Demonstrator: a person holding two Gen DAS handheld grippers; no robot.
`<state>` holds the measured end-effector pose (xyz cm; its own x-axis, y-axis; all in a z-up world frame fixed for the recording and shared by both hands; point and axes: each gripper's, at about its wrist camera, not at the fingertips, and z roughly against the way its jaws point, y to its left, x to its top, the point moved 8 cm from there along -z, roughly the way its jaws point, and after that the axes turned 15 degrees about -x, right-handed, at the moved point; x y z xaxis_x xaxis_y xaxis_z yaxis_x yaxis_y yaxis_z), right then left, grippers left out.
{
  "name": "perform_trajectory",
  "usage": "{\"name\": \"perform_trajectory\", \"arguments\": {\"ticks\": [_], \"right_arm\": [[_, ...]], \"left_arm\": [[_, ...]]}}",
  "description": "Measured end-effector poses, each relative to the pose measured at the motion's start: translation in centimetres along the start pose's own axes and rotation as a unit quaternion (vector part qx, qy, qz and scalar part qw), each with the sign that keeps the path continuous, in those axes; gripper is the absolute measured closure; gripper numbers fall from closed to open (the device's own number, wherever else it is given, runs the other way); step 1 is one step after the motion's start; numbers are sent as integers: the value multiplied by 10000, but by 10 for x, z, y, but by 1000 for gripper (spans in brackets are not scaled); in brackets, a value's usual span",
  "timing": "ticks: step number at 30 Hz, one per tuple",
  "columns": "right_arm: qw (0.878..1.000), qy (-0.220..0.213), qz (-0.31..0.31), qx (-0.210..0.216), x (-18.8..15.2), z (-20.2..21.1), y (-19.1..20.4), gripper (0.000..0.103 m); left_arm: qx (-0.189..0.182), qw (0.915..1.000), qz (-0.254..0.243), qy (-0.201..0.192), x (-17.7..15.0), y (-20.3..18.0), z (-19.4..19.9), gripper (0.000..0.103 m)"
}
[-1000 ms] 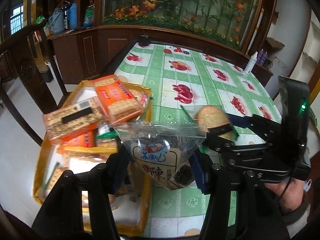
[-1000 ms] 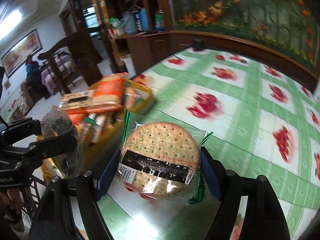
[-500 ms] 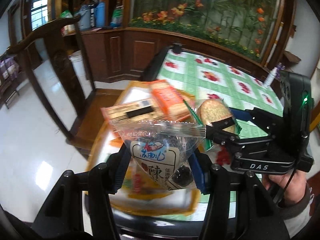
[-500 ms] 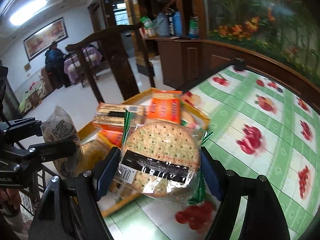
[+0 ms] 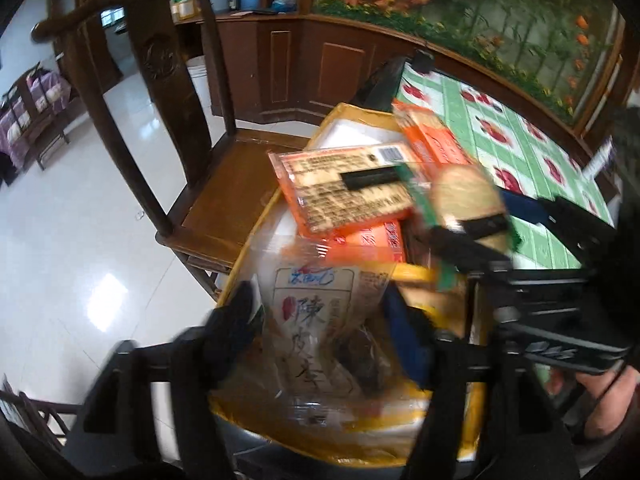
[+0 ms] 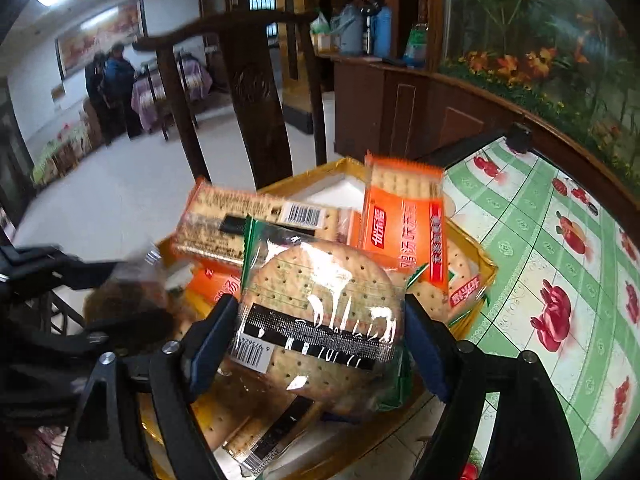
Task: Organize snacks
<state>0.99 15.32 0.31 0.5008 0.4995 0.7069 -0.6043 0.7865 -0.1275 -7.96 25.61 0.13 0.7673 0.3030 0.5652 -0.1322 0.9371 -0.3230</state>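
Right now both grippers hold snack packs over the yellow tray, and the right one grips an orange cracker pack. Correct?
Not quite. The right gripper grips a round biscuit pack, per the right wrist view. The orange cracker packs lie in the yellow tray. The left gripper holds a clear pouch.

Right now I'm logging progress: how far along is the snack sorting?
Done: several cracker packs already lie in the yellow tray. In hand: the left hand-held gripper holds a clear bag, the right hand-held gripper a round cracker pack, both above the tray. Left: releasing both.
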Motion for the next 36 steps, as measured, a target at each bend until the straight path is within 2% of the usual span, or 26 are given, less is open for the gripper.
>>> {"name": "perform_trajectory", "arguments": {"ticks": [2,4,7,9,13,15,17,22,26,33,36], "right_arm": [[9999,11,-165,2,1,6,-10,20],[9993,-138,-330,91,4,17,-18,19],[9982,-216,-504,238,4,26,-23,19],[9983,-249,-511,97,2,29,-26,19],[9963,-380,-763,-84,-5,39,-43,19],[9957,-293,-867,-137,-11,37,-52,19],[9949,-184,-943,-292,-18,34,-62,19],[9887,0,-887,-1208,-37,30,-88,19],[9859,181,-807,-1454,-48,25,-96,19],[9917,310,-535,-1130,-46,13,-66,19],[9917,284,-470,-1160,-45,15,-63,19]], "left_arm": [[-17,9999,39,-132,2,1,4,19],[122,9995,-20,-301,5,0,10,17],[156,9992,-39,-371,8,-2,11,16],[176,9988,-51,-455,9,-3,15,16],[485,9958,-172,-762,14,-4,26,12],[493,9949,-177,-864,15,-6,28,11],[461,9950,-199,-861,15,-9,26,10],[413,9962,-197,-739,11,-14,21,10],[439,9958,-226,-776,11,-17,20,10],[558,9949,-425,-723,9,-30,14,10],[643,9933,-484,-828,10,-32,18,10]]}}
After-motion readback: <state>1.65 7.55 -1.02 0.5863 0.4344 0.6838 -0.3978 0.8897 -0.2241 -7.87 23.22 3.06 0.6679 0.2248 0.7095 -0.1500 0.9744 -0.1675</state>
